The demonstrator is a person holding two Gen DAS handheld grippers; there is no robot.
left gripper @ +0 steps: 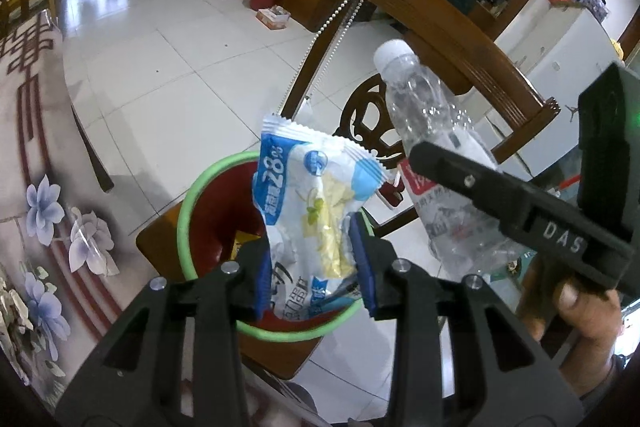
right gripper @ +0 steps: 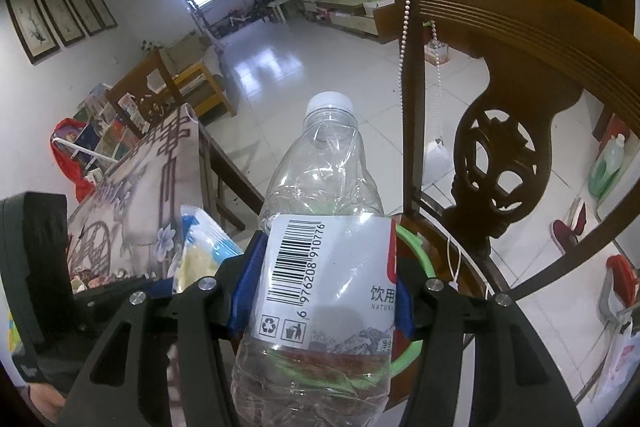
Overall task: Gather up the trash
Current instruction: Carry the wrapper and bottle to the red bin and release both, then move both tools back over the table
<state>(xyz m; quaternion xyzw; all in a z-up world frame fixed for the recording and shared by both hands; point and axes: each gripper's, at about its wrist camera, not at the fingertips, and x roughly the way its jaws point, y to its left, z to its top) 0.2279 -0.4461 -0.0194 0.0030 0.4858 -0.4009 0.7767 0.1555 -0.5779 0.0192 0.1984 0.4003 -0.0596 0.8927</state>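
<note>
Trash in hand is two pieces: a blue-and-white snack wrapper (left gripper: 316, 215) pinched by the left tongs (left gripper: 314, 267), and an empty clear water bottle (right gripper: 324, 255) clamped at its label by the right tongs (right gripper: 320, 291); both hang over the red bin with the green rim (left gripper: 186, 223), which stands on a wooden chair seat (left gripper: 160, 239) just right of the flowered table (left gripper: 36, 187).

The step in hand looks like the drop into the bin; the wrapper sits above the bin's mouth, with its lower end already below the rim line in the left view; the bottle is to the right of it, its base over the near right rim in the right view, cap pointing up and away.

To do it well, I would bring the bottle further left over the opening before letting go, since its long body could catch the rim and tip out; the wrapper is light and may cling to a pad, so spread the left tongs fully and low; release one at a time, keeping the two tongs apart.
</note>
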